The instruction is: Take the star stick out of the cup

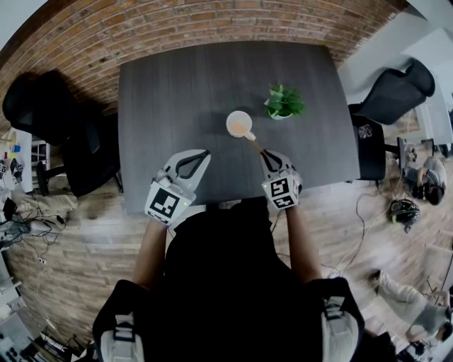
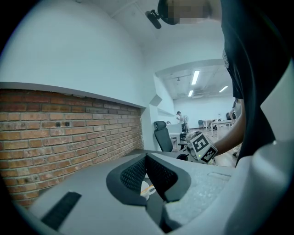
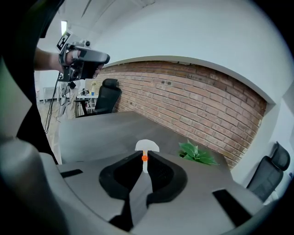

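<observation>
A white cup [image 1: 240, 124] with something orange inside stands on the dark grey table [image 1: 177, 85], right of centre. A thin star stick [image 1: 254, 143] slants from the cup toward me, and my right gripper [image 1: 262, 153] is shut on its near end. In the right gripper view the stick [image 3: 145, 166] runs between the closed jaws, with an orange spot at the tips and the cup [image 3: 147, 145] just beyond. My left gripper [image 1: 206, 151] is shut and holds nothing, left of the cup and apart from it. The cup [image 2: 145, 188] peeks under its jaws.
A small green potted plant [image 1: 284, 102] stands just right of and behind the cup. Black office chairs sit at the table's left [image 1: 49, 113] and right [image 1: 393, 92] ends. A brick wall [image 1: 212, 21] runs behind the far edge.
</observation>
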The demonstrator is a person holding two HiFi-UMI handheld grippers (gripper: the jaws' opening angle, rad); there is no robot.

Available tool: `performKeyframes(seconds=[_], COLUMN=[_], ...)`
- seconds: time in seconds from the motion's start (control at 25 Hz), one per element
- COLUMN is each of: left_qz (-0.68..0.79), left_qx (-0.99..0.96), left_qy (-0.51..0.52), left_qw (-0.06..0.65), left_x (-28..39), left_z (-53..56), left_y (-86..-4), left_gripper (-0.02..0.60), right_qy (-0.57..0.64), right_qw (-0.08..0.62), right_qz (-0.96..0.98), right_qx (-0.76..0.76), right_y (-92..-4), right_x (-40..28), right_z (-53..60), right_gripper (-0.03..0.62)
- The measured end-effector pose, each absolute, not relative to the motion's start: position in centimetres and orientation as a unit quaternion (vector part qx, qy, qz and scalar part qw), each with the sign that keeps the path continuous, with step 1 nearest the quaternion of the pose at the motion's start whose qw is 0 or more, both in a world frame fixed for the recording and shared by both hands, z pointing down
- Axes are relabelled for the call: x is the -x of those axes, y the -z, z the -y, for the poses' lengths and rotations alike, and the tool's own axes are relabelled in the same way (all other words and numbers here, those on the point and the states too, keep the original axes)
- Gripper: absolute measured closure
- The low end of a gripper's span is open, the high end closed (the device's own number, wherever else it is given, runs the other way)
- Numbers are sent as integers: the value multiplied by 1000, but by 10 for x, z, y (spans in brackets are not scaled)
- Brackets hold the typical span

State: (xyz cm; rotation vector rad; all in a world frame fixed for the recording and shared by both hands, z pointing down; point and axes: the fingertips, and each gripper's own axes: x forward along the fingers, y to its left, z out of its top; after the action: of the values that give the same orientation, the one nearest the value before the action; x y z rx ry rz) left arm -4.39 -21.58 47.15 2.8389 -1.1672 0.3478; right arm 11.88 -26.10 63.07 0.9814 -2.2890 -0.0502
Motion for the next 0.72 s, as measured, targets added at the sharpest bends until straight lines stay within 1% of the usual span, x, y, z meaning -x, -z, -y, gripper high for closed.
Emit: performKeyframes(seconds=[0.72], left_qz=[373], left_qx=[-921], left_qy=[-109], left_qw=[20], left_x=[51], left_z=[204], left_y=[-471], left_gripper=[580], right_qy=[32], right_qw=[311], right_qz=[869], right_qx=[-383], right_y=[-617], right_x=[-111], right_z=[249], right_gripper=[566])
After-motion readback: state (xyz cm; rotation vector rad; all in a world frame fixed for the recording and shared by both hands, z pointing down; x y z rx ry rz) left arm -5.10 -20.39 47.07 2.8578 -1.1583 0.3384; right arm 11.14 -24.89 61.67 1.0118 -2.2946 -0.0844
